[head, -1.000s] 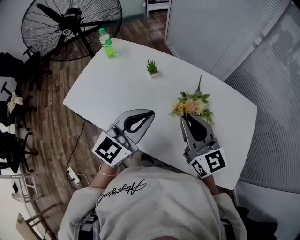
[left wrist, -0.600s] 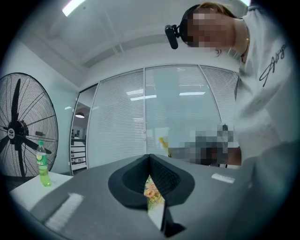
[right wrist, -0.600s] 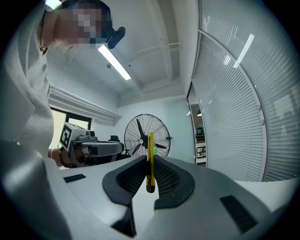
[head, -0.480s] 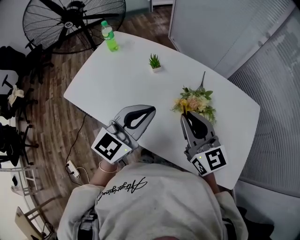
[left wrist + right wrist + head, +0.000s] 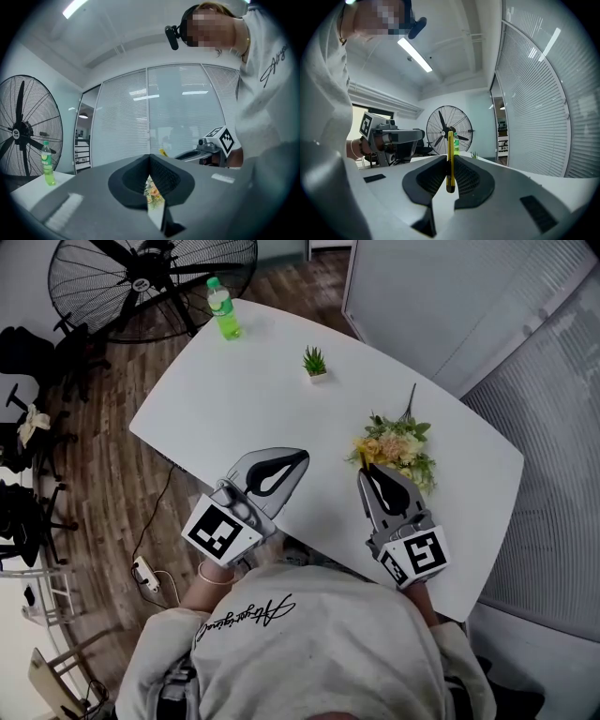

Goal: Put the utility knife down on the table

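1. The white table [image 5: 244,399] has rounded corners and stands on a wood-plank floor [image 5: 103,456], with slatted glass partitions along its far side.
2. A black pedestal fan [image 5: 141,277] stands on the floor beyond the table's far left corner.
3. The person wears a light sweatshirt [image 5: 300,643] with script lettering, stands at the table's near edge and holds one gripper in each hand.
4. The left gripper [image 5: 302,456] is over the table's near edge and points level. Its jaws are closed tip to tip with nothing clamped. Through the slit behind the tips, the left gripper view shows only the flowers beyond.
5. The right gripper [image 5: 370,470] is over the table and points at the bouquet, with its tips just short of the flowers. Its jaws are clamped on the utility knife.
6. A flower bouquet [image 5: 394,448] of yellow and pale blooms with green leaves lies on the table, its stem toward the far side.
7. A green plastic bottle [image 5: 225,315] stands upright near the table's far left corner.
8. A small potted plant [image 5: 315,362] stands near the far edge, well apart from the bottle and the bouquet.
9. The yellow utility knife [image 5: 450,159] stands on edge between the right gripper's ribbed pads. One end rises above the jaw tips. It is clear of the tabletop.
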Motion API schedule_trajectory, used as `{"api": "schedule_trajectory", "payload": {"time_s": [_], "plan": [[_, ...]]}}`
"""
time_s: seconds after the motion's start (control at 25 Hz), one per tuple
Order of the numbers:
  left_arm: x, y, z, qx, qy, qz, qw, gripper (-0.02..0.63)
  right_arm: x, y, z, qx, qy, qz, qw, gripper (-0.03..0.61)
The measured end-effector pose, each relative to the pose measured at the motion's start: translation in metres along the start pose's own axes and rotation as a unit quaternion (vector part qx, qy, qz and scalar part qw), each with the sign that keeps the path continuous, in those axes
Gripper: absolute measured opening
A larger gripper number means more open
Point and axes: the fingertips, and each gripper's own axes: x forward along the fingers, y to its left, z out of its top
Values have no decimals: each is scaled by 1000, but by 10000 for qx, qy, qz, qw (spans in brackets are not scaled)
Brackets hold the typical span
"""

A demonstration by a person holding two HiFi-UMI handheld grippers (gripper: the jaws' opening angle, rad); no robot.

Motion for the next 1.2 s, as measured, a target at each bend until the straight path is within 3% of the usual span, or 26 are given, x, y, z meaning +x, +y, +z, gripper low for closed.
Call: {"api": "schedule_trajectory", "payload": {"time_s": [1.2], "plan": [[-10,6,-1,-78,-41,356,9993,1,33,-1,-86,93,1092,294,9935,48]]}}
